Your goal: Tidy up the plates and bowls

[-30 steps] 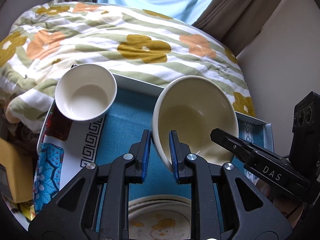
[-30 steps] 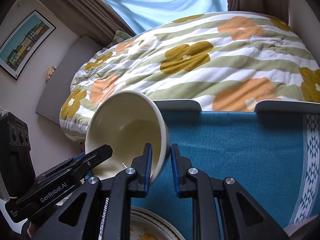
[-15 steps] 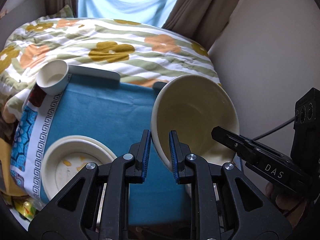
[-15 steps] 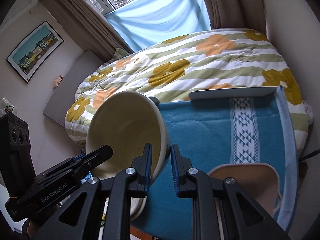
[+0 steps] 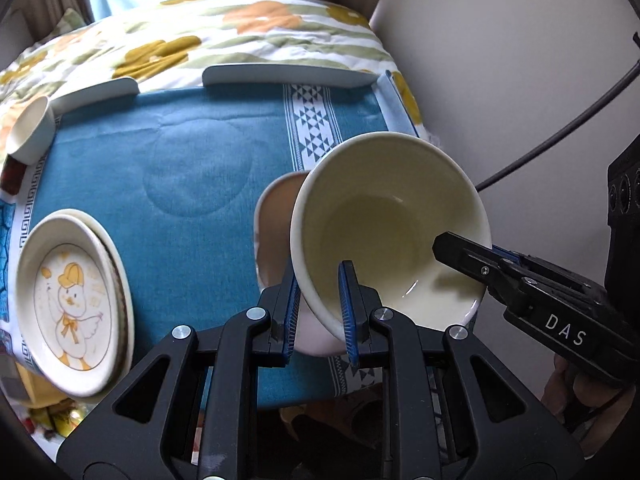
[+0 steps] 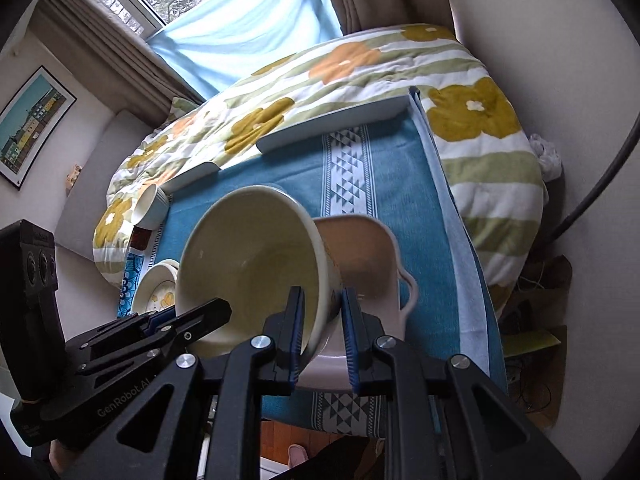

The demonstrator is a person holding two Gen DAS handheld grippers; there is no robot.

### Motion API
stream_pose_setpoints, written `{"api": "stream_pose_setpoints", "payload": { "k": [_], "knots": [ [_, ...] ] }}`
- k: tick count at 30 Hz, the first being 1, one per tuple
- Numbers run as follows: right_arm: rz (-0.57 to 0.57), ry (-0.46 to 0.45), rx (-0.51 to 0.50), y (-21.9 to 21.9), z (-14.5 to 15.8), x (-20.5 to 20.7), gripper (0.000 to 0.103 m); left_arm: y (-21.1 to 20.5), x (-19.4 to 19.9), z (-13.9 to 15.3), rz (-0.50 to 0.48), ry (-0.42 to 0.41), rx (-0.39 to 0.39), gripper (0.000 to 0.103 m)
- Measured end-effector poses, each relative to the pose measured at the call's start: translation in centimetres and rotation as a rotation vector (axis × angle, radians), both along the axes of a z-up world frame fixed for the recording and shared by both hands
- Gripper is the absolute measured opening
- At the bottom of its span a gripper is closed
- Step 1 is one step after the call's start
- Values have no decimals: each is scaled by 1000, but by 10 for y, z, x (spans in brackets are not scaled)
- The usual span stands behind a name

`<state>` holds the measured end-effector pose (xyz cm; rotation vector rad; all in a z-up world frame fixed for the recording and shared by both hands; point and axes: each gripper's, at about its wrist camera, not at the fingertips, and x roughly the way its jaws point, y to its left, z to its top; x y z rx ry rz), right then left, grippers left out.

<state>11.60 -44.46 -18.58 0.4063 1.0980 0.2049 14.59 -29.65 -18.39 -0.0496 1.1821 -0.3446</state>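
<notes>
Both grippers hold one large cream bowl [image 5: 392, 220] by opposite rims, tilted, just above a pink handled dish [image 5: 272, 228] on the blue cloth. My left gripper [image 5: 318, 312] is shut on the bowl's left rim. My right gripper [image 6: 320, 332] is shut on the bowl's [image 6: 256, 264] right rim, over the pink dish [image 6: 368, 268]. A stack of plates with a duck picture [image 5: 72, 300] lies at the left of the cloth. A small white bowl [image 5: 30, 134] stands at the far left corner.
The blue cloth [image 5: 192, 168] covers a small table with raised white rails [image 5: 288, 76] at its far edge. A flowered quilt [image 6: 360, 76] lies on the bed beyond. A white wall [image 5: 500, 60] and a black cable [image 5: 560, 128] are at the right.
Both grippers carried the cream bowl to the right across the cloth and lowered it over the pink dish. The plate stack and small bowl stayed at the left.
</notes>
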Motion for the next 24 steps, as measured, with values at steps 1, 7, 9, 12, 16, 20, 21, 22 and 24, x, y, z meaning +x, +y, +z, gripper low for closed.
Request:
{"api": "stream_pose_setpoints", "payload": {
  "k": [1, 7, 9, 12, 16, 20, 21, 22, 24],
  "knots": [
    [1, 6, -12, 0, -4, -1, 17, -4, 0, -4, -13, 6, 14, 17],
    [20, 47, -75, 7, -28, 8, 17, -12, 16, -29, -75, 30, 99, 17],
    [24, 59, -91, 10, -33, 11, 17, -16, 19, -36, -94, 31, 127, 17],
    [36, 78, -114, 13, -41, 14, 17, -19, 24, -44, -112, 38, 149, 17],
    [40, 100, -125, 15, -47, 17, 17, -20, 28, -51, -121, 55, 165, 17],
    [48, 116, -140, 16, -51, 19, 17, -20, 32, -56, -135, 61, 179, 17],
    [49, 120, -142, 16, -51, 20, 17, -20, 33, -57, -138, 61, 183, 17],
    [49, 123, -143, 16, -52, 20, 17, -21, 34, -58, -141, 61, 187, 17],
    [48, 129, -146, 17, -53, 21, 17, -23, 35, -60, -151, 59, 205, 17]
  ]
}}
